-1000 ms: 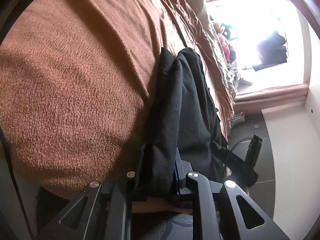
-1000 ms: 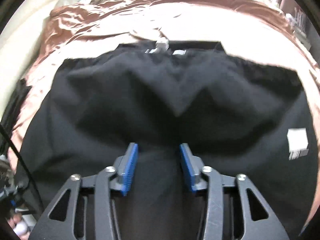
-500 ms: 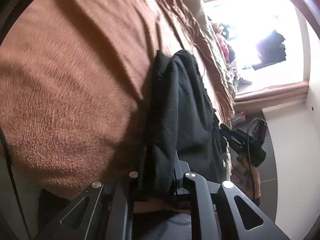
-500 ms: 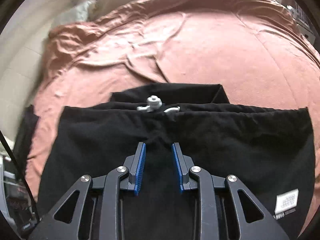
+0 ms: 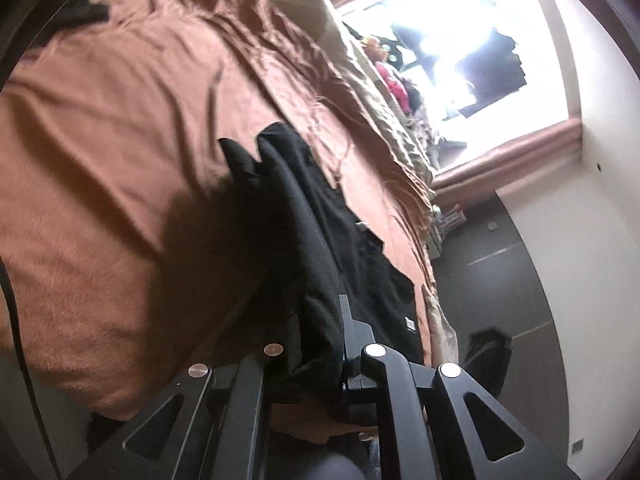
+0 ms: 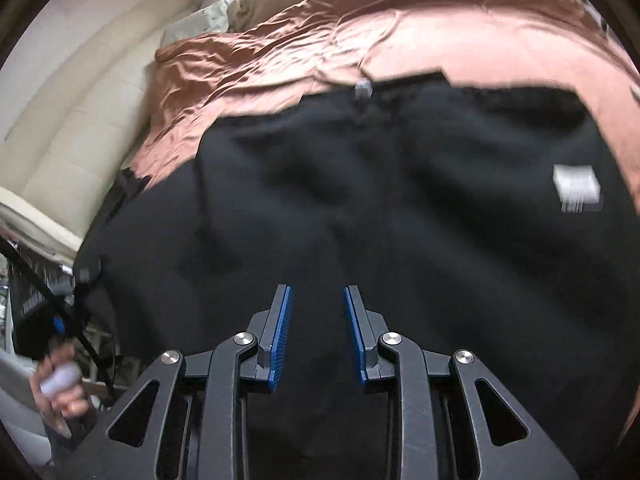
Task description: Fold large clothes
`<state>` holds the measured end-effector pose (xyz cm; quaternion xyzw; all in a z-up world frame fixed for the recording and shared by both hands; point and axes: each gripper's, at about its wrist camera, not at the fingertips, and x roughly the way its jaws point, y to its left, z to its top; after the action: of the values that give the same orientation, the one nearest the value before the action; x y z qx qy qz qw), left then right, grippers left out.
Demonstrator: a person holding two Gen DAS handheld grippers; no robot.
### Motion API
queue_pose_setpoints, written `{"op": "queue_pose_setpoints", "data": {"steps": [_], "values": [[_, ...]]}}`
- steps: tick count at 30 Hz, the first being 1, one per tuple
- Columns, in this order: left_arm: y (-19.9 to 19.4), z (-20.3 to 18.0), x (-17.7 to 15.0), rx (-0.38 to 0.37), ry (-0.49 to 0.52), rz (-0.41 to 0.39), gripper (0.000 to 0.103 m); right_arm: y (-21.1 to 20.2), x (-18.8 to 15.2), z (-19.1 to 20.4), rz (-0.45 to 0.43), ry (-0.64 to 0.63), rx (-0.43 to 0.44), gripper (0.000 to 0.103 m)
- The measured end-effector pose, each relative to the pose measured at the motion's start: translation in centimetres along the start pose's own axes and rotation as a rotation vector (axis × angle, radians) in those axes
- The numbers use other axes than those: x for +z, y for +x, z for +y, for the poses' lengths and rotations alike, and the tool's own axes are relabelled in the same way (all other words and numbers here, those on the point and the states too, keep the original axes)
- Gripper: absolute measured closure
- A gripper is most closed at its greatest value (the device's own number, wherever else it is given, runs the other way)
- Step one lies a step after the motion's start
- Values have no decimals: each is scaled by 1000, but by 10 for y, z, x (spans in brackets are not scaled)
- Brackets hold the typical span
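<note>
Black garment (image 6: 400, 200) edge, bedspread (image 6: 460, 32) beyond

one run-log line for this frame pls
left gripper: jaws closing, pinching black garment edge | right gripper: open above garment | brown bedspread underneath

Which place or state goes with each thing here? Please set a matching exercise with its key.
Things:
1. left gripper
2. right gripper
3. black garment
4. white label

Places or states:
A. spread over the brown bedspread
B. on the garment, toward its right edge in the right wrist view
C. jaws apart above the cloth, nothing between the blue pads
D. jaws closing on a bunched edge of black cloth

Pairs: 1-D, 2-C, 3-A, 4-B
</note>
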<state>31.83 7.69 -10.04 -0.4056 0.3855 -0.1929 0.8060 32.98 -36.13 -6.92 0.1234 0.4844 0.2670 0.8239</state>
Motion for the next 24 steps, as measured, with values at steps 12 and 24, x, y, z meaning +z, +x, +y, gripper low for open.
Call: {"op": "queue_pose_setpoints", "data": {"steps": [12,24], "values": [[20,-108,-2,-12,208,33,93,20,-53,-37,0,135,94,79],[67,-204,-27,-14,384,103,93,-70,-71,-84,-221,195,145,79]]}}
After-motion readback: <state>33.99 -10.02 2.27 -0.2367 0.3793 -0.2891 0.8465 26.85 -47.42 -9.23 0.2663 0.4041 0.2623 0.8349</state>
